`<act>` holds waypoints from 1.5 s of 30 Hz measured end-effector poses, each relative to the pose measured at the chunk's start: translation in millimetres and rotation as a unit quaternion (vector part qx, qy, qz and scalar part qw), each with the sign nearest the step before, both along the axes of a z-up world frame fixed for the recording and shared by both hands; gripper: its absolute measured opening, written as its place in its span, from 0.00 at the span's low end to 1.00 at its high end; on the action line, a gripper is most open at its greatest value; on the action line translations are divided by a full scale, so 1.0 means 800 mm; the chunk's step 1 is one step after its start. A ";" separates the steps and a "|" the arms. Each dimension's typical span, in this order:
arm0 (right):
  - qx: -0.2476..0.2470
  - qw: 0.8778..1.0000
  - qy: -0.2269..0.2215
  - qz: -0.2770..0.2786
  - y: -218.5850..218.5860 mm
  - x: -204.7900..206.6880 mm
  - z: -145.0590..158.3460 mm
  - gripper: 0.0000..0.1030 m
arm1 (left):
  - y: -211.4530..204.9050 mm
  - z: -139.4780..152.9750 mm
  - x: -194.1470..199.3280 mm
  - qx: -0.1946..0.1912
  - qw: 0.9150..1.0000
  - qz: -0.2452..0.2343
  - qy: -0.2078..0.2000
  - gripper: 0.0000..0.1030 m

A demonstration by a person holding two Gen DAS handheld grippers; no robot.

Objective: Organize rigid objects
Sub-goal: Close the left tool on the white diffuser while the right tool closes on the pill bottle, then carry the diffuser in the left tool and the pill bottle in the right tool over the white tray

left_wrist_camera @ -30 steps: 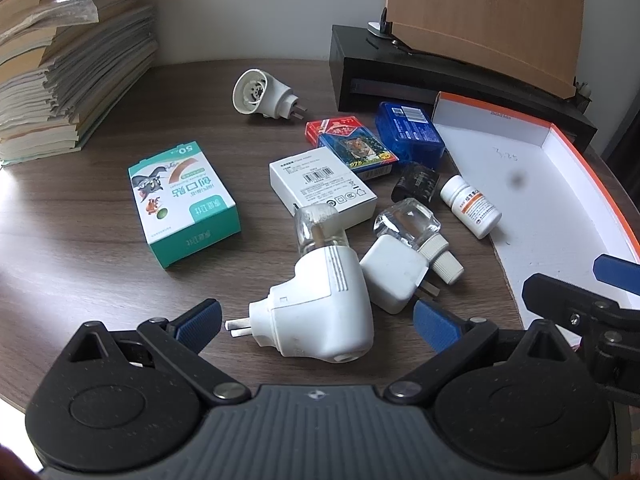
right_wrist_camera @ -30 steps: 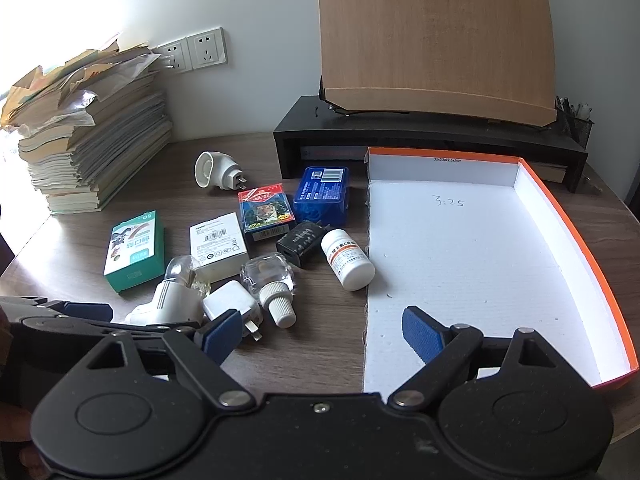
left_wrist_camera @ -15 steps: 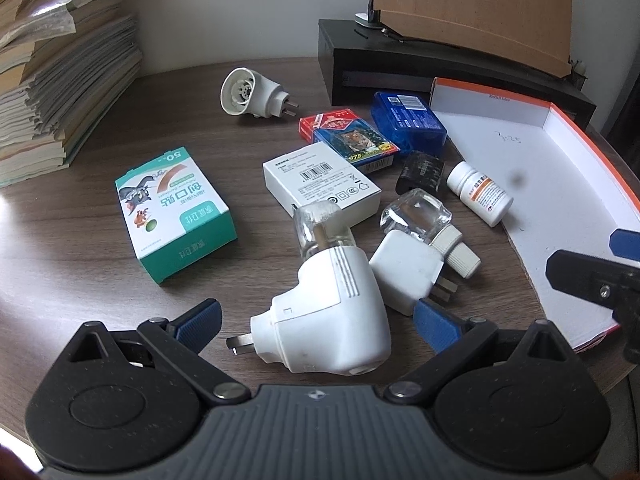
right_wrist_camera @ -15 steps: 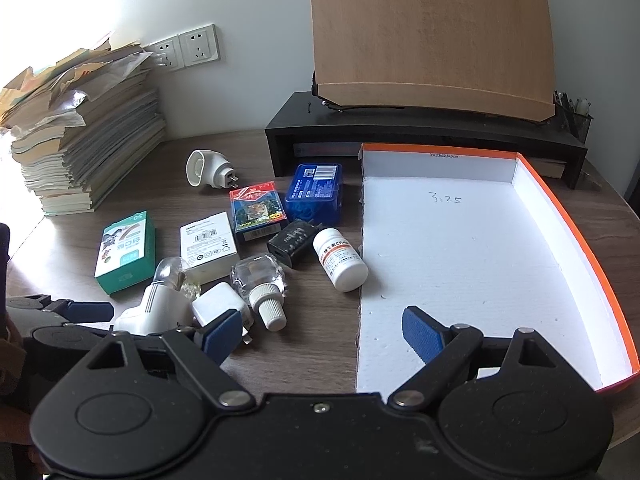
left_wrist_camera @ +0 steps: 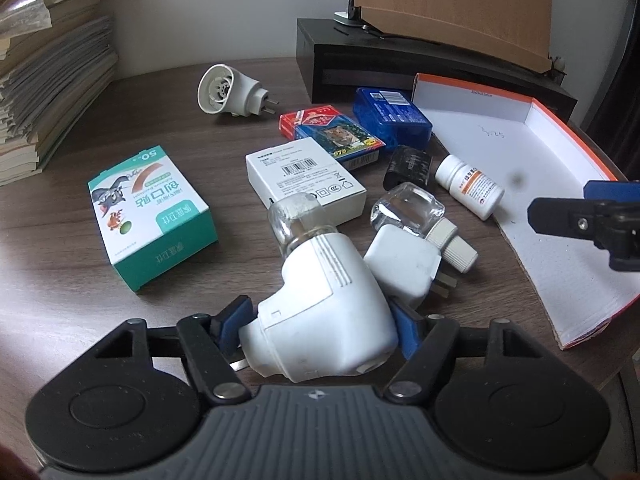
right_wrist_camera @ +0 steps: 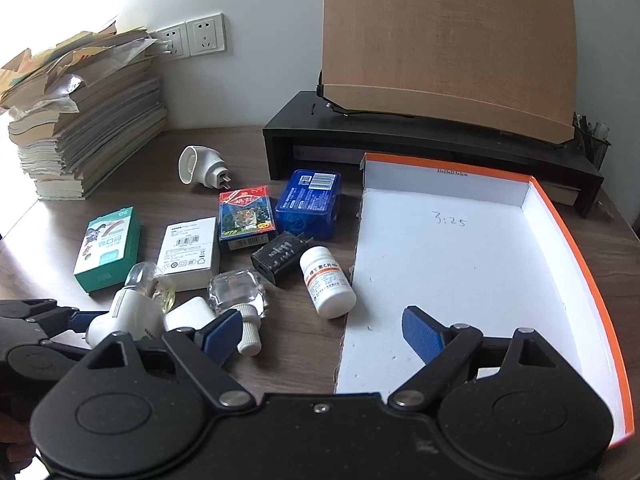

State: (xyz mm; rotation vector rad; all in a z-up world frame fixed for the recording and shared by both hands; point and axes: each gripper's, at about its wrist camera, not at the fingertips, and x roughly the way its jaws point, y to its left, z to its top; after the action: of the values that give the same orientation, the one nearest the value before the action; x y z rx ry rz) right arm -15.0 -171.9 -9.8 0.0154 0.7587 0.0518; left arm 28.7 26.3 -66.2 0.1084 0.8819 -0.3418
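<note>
Moved: left gripper [left_wrist_camera: 316, 330] closing in on the white plug-in heater [left_wrist_camera: 320, 312] since a second ago, blue pads now at both its sides.
Left claw: closing, heater's fat body between the pads, seeming to touch it.
Right claw: right gripper [right_wrist_camera: 320, 330] wide apart, holding nothing, hanging over the near edge of the white tray [right_wrist_camera: 472, 264].
Where: heater lying just left of the tray, right by the white charger [left_wrist_camera: 402, 268] and clear bottle [left_wrist_camera: 408, 210].
Feel: looking hard, smooth, light; glass bottle end [left_wrist_camera: 298, 216] likely breaking if dropped.
Hold: squeezing the wide plastic body, keeping off the glass and metal prongs.
</note>
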 end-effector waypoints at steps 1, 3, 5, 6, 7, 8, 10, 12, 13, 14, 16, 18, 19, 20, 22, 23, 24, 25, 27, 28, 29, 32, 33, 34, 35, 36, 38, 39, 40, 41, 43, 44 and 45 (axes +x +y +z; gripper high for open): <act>-0.001 1.000 0.002 0.008 -0.003 0.008 -0.001 0.99 | 0.001 0.002 0.000 -0.003 1.000 0.004 0.000 0.72; -0.002 1.000 0.006 0.020 -0.006 0.026 -0.003 0.98 | 0.004 0.006 -0.002 -0.010 1.000 0.013 -0.003 0.72; -0.003 0.999 0.010 0.034 -0.007 0.044 -0.007 0.96 | 0.008 0.012 -0.003 -0.018 1.000 0.024 -0.004 0.72; -0.005 0.999 0.013 0.041 -0.007 0.054 -0.009 0.94 | 0.010 0.014 -0.004 -0.021 0.999 0.030 -0.005 0.72; -0.009 0.999 0.016 0.046 -0.006 0.063 -0.012 0.90 | 0.012 0.017 -0.005 -0.025 0.999 0.035 -0.006 0.72; -0.015 0.998 0.021 0.052 -0.004 0.073 -0.016 0.84 | 0.013 0.020 -0.006 -0.029 0.999 0.042 -0.007 0.72; -0.024 0.997 0.040 0.064 -0.001 0.092 -0.026 0.73 | 0.015 0.026 -0.008 -0.036 0.998 0.055 -0.009 0.72; -0.026 0.995 0.054 0.074 -0.001 0.107 -0.035 0.69 | 0.014 0.032 -0.009 -0.039 0.997 0.066 -0.013 0.72; -0.027 0.995 0.061 0.079 0.000 0.113 -0.040 0.66 | 0.014 0.034 -0.010 -0.040 0.997 0.071 -0.014 0.72; -0.028 0.994 0.069 0.081 0.000 0.119 -0.044 0.58 | 0.014 0.036 -0.010 -0.044 0.996 0.078 -0.014 0.72; -0.028 0.992 0.083 0.087 0.000 0.126 -0.051 0.43 | 0.013 0.040 -0.009 -0.052 0.994 0.091 -0.014 0.72; -0.024 0.991 0.088 0.094 -0.003 0.129 -0.054 0.39 | 0.009 0.044 -0.008 -0.055 0.993 0.100 -0.016 0.72; -0.023 0.992 0.086 0.094 -0.004 0.128 -0.053 0.39 | 0.007 0.046 -0.008 -0.056 0.993 0.104 -0.018 0.72; -0.020 0.992 0.082 0.093 -0.006 0.126 -0.050 0.39 | 0.004 0.049 -0.008 -0.057 0.992 0.108 -0.021 0.72; -0.008 0.993 0.072 0.091 -0.014 0.123 -0.041 0.39 | -0.002 0.054 -0.006 -0.059 0.992 0.113 -0.024 0.71; -0.003 0.994 0.067 0.090 -0.018 0.122 -0.034 0.39 | -0.006 0.056 -0.005 -0.063 0.991 0.115 -0.025 0.71; 0.000 0.994 0.060 0.089 -0.023 0.120 -0.027 0.39 | -0.010 0.059 -0.003 -0.065 0.991 0.115 -0.026 0.71; 0.002 0.995 0.054 0.087 -0.028 0.117 -0.020 0.39 | -0.016 0.063 -0.002 -0.061 0.991 0.115 -0.031 0.71; 0.009 0.996 0.041 0.083 -0.041 0.113 -0.004 0.39 | -0.030 0.070 0.002 -0.059 0.991 0.110 -0.040 0.71; 0.014 0.996 0.036 0.080 -0.048 0.111 0.002 0.39 | -0.036 0.073 0.005 -0.060 0.992 0.108 -0.041 0.71; 0.018 0.996 0.031 0.077 -0.055 0.109 0.009 0.39 | -0.044 0.076 0.008 -0.060 0.992 0.106 -0.044 0.71; 0.030 0.997 0.017 0.064 -0.080 0.100 0.025 0.39 | -0.067 0.083 0.016 -0.061 0.992 0.096 -0.050 0.71; 0.030 0.998 0.014 0.060 -0.088 0.097 0.029 0.39 | -0.075 0.086 0.018 -0.062 0.993 0.091 -0.052 0.71; 0.030 0.998 0.010 0.053 -0.097 0.095 0.033 0.39 | -0.083 0.089 0.021 -0.064 0.993 0.087 -0.052 0.71; 0.032 0.998 0.008 0.047 -0.105 0.092 0.037 0.39 | -0.093 0.092 0.024 -0.065 0.993 0.081 -0.053 0.71; 0.034 0.999 0.005 0.041 -0.114 0.090 0.040 0.39 | -0.101 0.094 0.027 -0.066 0.993 0.076 -0.054 0.71; 0.034 0.999 0.001 0.024 -0.133 0.086 0.044 0.39 | -0.122 0.100 0.034 -0.068 0.994 0.065 -0.057 0.71; 0.034 0.999 -0.001 0.017 -0.141 0.085 0.046 0.39 | -0.133 0.102 0.037 -0.070 0.994 0.059 -0.057 0.71; 0.035 0.999 -0.003 0.009 -0.151 0.083 0.047 0.39 | -0.143 0.104 0.041 -0.072 0.994 0.054 -0.057 0.71; 0.036 0.999 -0.005 0.001 -0.159 0.082 0.048 0.39 | -0.155 0.106 0.046 -0.074 0.995 0.048 -0.057 0.71; 0.038 0.999 -0.009 -0.014 -0.176 0.080 0.052 0.39 | -0.175 0.108 0.054 -0.073 0.995 0.039 -0.058 0.71; 0.038 0.999 -0.011 -0.021 -0.183 0.080 0.053 0.39 | -0.184 0.109 0.058 -0.074 0.995 0.035 -0.058 0.71; 0.038 0.999 -0.011 -0.028 -0.190 0.079 0.054 0.39 | -0.194 0.111 0.061 -0.078 0.995 0.030 -0.055 0.71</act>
State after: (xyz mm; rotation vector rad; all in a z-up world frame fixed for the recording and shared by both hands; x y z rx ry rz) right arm 48.3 -324.3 33.7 0.1089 0.7328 0.0276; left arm 77.8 -128.9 22.3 -0.0429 0.7452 -0.3447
